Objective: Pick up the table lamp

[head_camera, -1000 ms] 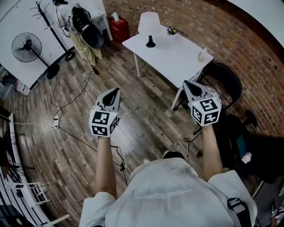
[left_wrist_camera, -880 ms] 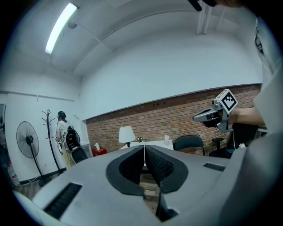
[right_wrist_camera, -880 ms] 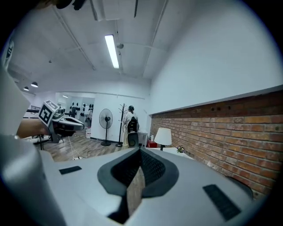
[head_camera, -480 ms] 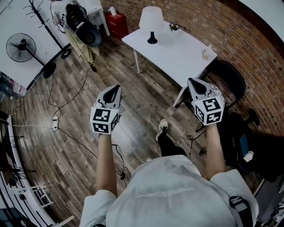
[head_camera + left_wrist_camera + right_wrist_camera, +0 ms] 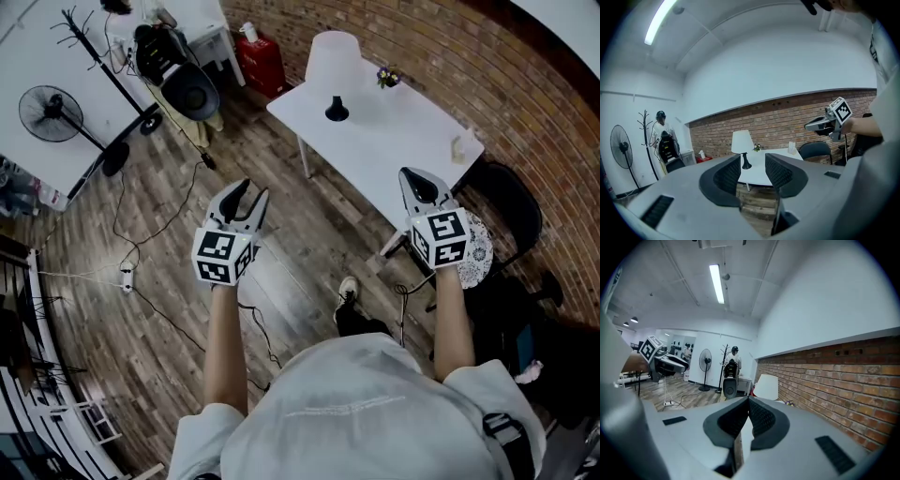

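Observation:
The table lamp (image 5: 334, 66), with a white shade and black base, stands at the far end of a white table (image 5: 394, 150). Both grippers hang in the air well short of it. My left gripper (image 5: 246, 200) is over the wooden floor, left of the table, jaws apart and empty. My right gripper (image 5: 424, 183) hovers by the table's near edge with its jaws closed together on nothing. In the left gripper view the lamp (image 5: 742, 143) shows between the open jaws, far off. The right gripper view catches the lamp's shade (image 5: 768, 386) beyond the shut jaws.
A small flower pot (image 5: 387, 77) and a small white item (image 5: 463, 147) sit on the table. A black chair (image 5: 511, 202) stands right of it, against the brick wall. A fan (image 5: 54, 98), coat rack (image 5: 112, 56), office chair (image 5: 183, 80) and floor cables (image 5: 127, 277) are to the left.
The person has stepped toward the table, so lamp and table sit nearer in view. The left gripper's jaws have parted. The right gripper stays shut.

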A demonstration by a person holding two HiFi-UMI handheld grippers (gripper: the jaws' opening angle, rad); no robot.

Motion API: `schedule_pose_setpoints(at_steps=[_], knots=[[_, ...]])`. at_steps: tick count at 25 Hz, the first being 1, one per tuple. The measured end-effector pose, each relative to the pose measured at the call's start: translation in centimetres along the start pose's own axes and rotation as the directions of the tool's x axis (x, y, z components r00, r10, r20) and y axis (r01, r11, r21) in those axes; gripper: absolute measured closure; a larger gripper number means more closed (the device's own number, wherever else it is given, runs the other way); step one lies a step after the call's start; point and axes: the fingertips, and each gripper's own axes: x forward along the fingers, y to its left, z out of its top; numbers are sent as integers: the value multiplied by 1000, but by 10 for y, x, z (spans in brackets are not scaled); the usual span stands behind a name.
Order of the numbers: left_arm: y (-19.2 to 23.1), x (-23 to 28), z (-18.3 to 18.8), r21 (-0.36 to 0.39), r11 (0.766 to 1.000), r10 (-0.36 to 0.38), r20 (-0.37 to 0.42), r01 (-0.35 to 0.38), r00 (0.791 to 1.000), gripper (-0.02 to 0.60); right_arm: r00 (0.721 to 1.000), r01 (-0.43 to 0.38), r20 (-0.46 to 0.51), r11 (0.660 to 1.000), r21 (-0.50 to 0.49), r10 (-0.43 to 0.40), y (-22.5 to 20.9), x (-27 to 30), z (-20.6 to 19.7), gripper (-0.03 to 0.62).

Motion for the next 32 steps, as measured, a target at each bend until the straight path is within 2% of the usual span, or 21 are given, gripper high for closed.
schedule_pose_setpoints(at_steps=[7,19,24,27,30,32], knots=[[31,82,17,17,1000,-1,-13,1,1000,373,998,-52,-25,999,8,52,-43,72,-3,592],[52,181,11,-5,1000,-18,-70,18,997,371,997,-62,-49,996,64,65,-103,144,-23,592],[61,207,2,-24,999,-35,-96,33,995,371,995,-55,-78,997,61,60,-110,157,-32,592],[67,224,3,-27,998,-51,-94,49,994,373,995,-38,-87,994,98,47,-117,168,-36,592],[72,243,-1,-30,996,-86,-96,83,992,373,994,-22,-100,989,144,37,-118,176,-43,592],[77,258,-7,-36,993,-115,-101,112,988,373,994,-9,-110,990,140,24,-116,181,-46,592]])
